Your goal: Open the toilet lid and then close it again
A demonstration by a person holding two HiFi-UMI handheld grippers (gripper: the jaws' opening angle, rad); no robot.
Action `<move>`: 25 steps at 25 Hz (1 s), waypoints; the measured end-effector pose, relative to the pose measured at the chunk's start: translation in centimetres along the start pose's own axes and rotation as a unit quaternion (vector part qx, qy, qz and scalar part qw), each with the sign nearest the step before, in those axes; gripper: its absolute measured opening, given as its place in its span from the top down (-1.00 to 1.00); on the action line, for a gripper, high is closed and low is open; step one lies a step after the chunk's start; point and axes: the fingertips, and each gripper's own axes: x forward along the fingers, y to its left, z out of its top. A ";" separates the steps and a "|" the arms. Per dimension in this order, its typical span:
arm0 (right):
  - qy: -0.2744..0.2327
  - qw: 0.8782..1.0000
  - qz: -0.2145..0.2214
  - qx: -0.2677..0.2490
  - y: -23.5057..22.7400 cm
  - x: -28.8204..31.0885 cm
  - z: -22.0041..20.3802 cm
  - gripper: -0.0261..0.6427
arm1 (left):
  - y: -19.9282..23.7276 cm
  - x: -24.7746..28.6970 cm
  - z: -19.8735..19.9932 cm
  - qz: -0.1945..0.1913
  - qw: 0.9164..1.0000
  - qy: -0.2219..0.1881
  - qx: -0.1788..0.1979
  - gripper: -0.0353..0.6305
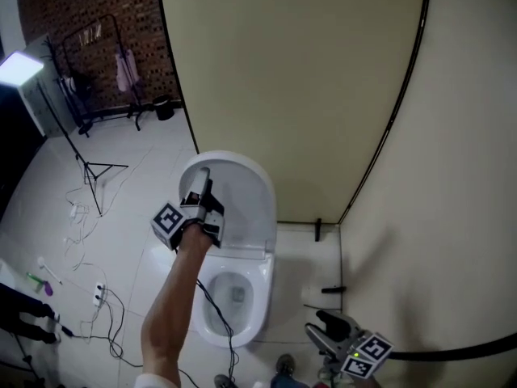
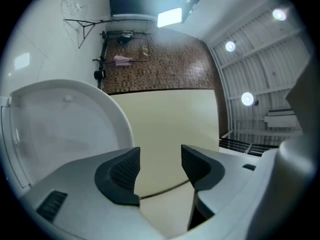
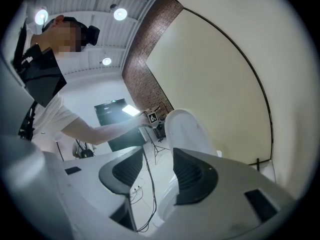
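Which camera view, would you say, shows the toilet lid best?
Head view: the whole raised lid shows above the bowl. The left gripper view catches one curved part, the right gripper view its side.

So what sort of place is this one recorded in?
Probably a staged bathroom corner inside a studio, not a real bathroom: a white toilet with its lid up stands against bare cream partition panels, while a light stand and loose cables sit on the tiled floor.
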 end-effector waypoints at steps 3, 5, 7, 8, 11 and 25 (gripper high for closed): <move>-0.008 0.999 0.005 -0.031 2.1 0.4 0.7 0.35 | -4.0 -5.8 -4.5 -0.036 0.996 0.066 0.037 0.13; -0.012 0.998 0.008 -0.055 4.0 0.6 1.3 0.35 | -6.3 -10.4 -7.1 -0.050 0.992 0.101 0.047 0.13; -0.013 0.997 0.009 -0.081 5.9 0.8 1.8 0.35 | -8.2 -15.0 -8.7 -0.053 0.989 0.123 0.055 0.13; -0.011 0.996 0.007 -0.094 6.7 0.9 1.9 0.35 | -9.0 -17.2 -9.3 -0.050 0.988 0.132 0.063 0.13; -0.003 0.992 0.002 -0.123 8.4 1.1 1.4 0.35 | -10.5 -23.5 -10.8 -0.043 0.968 0.180 0.171 0.13; 0.024 0.968 0.039 -0.246 17.6 6.0 -1.4 0.35 | -15.4 -38.8 -11.3 -0.091 0.752 0.330 0.563 0.13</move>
